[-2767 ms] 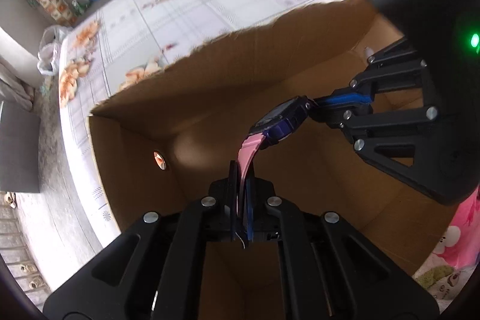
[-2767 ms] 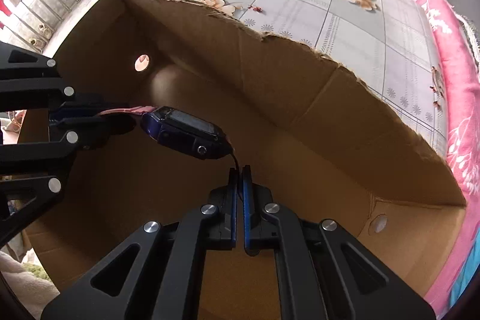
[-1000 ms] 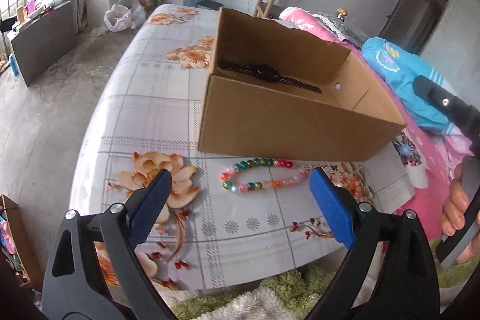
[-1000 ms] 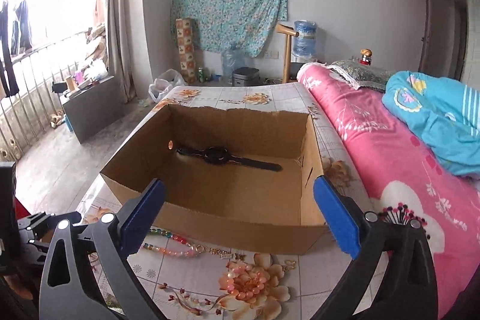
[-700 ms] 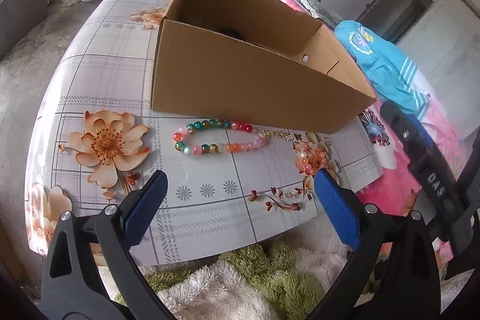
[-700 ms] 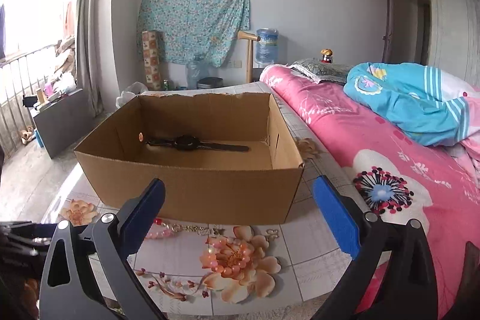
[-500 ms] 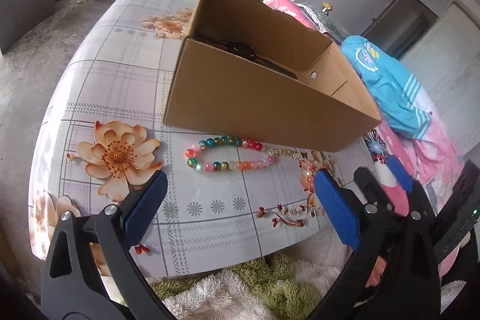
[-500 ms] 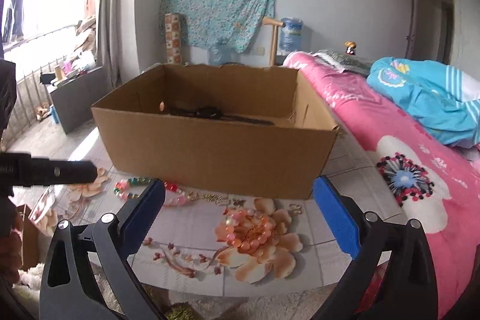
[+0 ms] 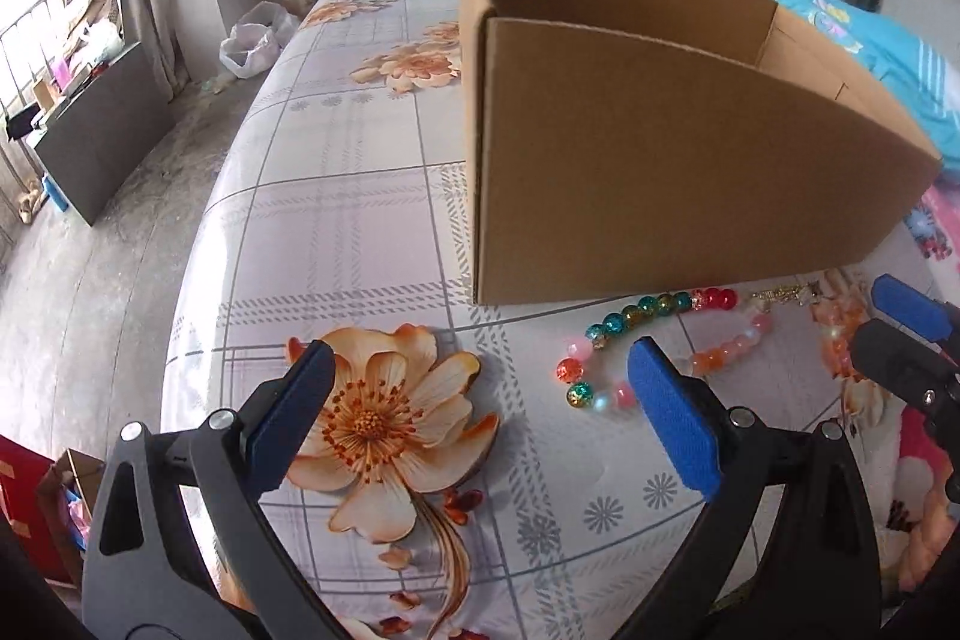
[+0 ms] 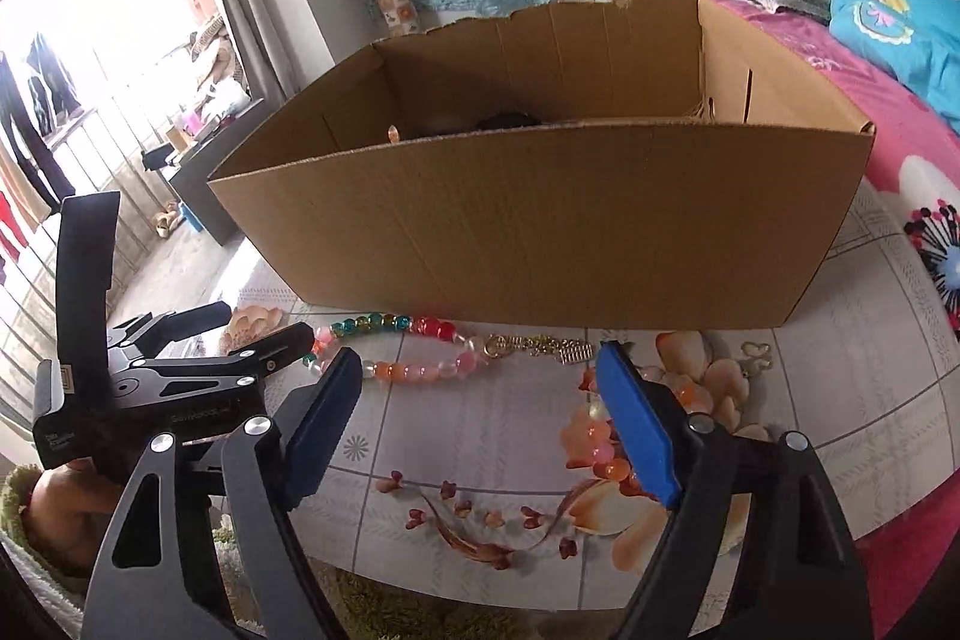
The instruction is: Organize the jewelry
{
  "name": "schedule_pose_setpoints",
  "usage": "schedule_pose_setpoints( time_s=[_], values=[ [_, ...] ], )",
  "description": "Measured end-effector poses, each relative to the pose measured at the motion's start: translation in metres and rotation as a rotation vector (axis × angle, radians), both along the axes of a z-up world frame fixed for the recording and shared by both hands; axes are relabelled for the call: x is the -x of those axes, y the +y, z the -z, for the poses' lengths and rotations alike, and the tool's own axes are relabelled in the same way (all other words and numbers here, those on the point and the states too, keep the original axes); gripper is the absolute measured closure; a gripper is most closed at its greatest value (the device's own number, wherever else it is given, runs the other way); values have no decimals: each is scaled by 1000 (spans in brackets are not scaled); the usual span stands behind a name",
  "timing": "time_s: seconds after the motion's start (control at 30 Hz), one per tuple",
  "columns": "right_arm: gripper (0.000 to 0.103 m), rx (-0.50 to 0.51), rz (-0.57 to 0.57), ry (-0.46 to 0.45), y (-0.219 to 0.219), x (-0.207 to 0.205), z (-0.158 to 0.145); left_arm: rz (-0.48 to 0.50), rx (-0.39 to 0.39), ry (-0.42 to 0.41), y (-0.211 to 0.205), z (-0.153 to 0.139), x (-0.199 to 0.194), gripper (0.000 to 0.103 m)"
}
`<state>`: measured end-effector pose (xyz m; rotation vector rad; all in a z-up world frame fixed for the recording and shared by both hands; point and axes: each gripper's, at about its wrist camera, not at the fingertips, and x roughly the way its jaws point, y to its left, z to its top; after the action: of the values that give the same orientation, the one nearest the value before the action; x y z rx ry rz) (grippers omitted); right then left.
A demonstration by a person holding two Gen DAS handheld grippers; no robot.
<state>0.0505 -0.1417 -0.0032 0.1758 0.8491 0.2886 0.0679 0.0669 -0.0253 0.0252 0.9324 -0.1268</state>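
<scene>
Both claws are low over the near edge of the bench (image 9: pixel 336 196), the flowered cloth filling the frame. The left claw (image 9: pixel 480 412) has its blue pads spread wide with nothing between them, poised above the big orange flower print (image 9: pixel 384 418). Its right pad (image 9: pixel 672 424) sits just over the near end of the bead bracelet (image 9: pixel 654 340), though whether it touches the beads cannot be told.

The bracelet lies in a flattened loop on the cloth: teal and red beads along the far side, just beside the foot of the cardboard box (image 9: pixel 678 166), orange and pink ones along the near side. From the right wrist view the same bracelet (image 10: pixel 414 346) runs parallel to the box's front wall (image 10: pixel 540 226), its gold chain (image 10: pixel 540 345) trailing off to the right.

The right claw (image 10: pixel 480 424) is also splayed wide and empty, the gap between its pads opening onto bare cloth just short of the chain. The left claw (image 10: pixel 198 370) shows here from the side, coming in from the left, its tip at the bracelet's left end.

Open cloth stretches to the left of the box all the way up the bench. Room is tight on the far side of the beads, where the box wall stands close, and the bench edge drops away just beneath both claws. Over the box's rim, a dark object (image 10: pixel 510 121) shows inside against the back wall; too little shows to name it. A small heart-shaped trinket (image 10: pixel 757 353) lies on the cloth right of the chain.
</scene>
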Motion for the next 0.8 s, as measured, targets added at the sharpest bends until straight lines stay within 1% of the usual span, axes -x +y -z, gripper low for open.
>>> schedule_pose_setpoints(
  time_s=[0.1, 0.2, 0.23, 0.27, 0.37, 0.53, 0.63, 0.73, 0.8],
  values=[
    [27, -39, -20, 31, 1, -1, 6, 25, -50, -19, -10, 3, -3, 9],
    [27, -79, -22, 59, 1, -1, 11, 20, -158, -73, -20, 7, -6, 9],
    [27, -80, -20, 64, 1, -1, 13, 27, -184, -78, -23, 10, -6, 9],
    [27, -78, -19, 67, 2, 0, 14, 34, -194, -84, -24, 11, -6, 9],
    [27, -65, -21, 59, 5, 3, 12, 57, -186, -81, -23, 11, -2, 9],
    [29, -43, -31, 42, 15, 5, 8, 98, -206, -67, -21, 10, 13, 9],
    [34, -37, -43, 46, 20, 2, 7, 125, -204, -53, -20, 10, 19, 9],
    [40, -31, -59, 55, 24, -2, 7, 137, -187, -35, -14, 10, 25, 9],
    [49, -25, -75, 64, 29, -4, 7, 140, -181, -24, -11, 9, 27, 9]
  ],
)
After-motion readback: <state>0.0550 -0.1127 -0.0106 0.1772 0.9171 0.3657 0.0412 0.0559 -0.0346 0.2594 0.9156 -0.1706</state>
